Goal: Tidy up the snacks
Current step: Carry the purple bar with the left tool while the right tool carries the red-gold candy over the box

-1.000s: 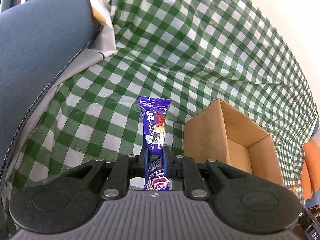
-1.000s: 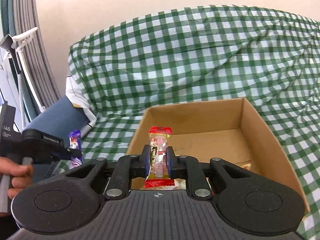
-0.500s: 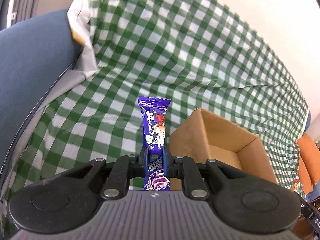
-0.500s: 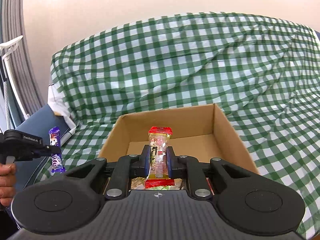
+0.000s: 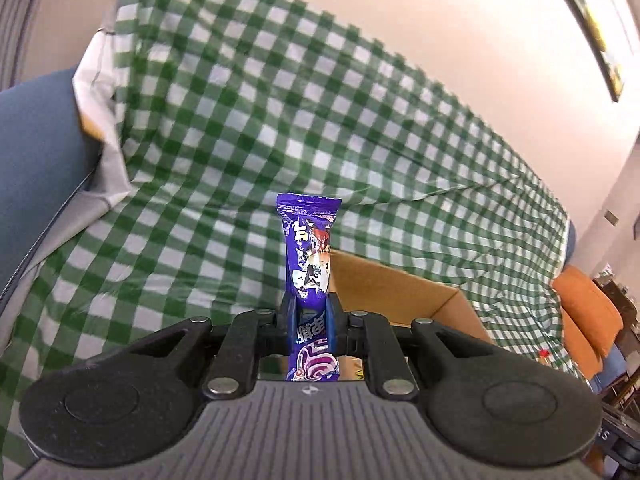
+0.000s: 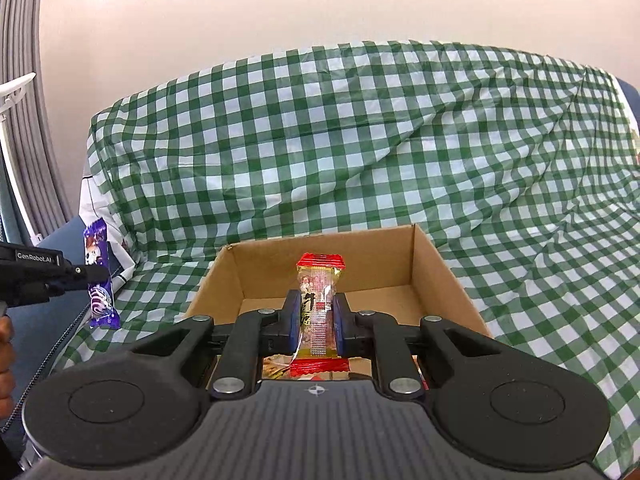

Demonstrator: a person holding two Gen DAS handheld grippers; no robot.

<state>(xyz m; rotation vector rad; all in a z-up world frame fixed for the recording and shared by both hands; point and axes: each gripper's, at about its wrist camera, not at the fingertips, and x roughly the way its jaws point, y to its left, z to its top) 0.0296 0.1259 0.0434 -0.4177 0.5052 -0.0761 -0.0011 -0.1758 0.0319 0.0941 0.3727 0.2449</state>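
Note:
My left gripper (image 5: 311, 307) is shut on a purple snack packet (image 5: 309, 252), held upright above the left wall of an open cardboard box (image 5: 400, 296). My right gripper (image 6: 317, 307) is shut on a red and gold snack packet (image 6: 318, 300), held upright over the near side of the same box (image 6: 436, 276). In the right wrist view the left gripper (image 6: 86, 274) with the purple packet (image 6: 98, 276) hangs to the left of the box. Other snack wrappers show under the right gripper inside the box, mostly hidden.
The box rests on a sofa draped with a green and white checked cloth (image 6: 360, 140). A blue cushion (image 5: 36, 152) lies at the left. An orange cushion (image 5: 588, 320) sits at the far right. A pale wall (image 6: 280, 8) stands behind.
Both grippers have risen and pulled back, so the box looks lower and farther. The left gripper with the purple packet has swung right, toward the box. Both grips stay shut.

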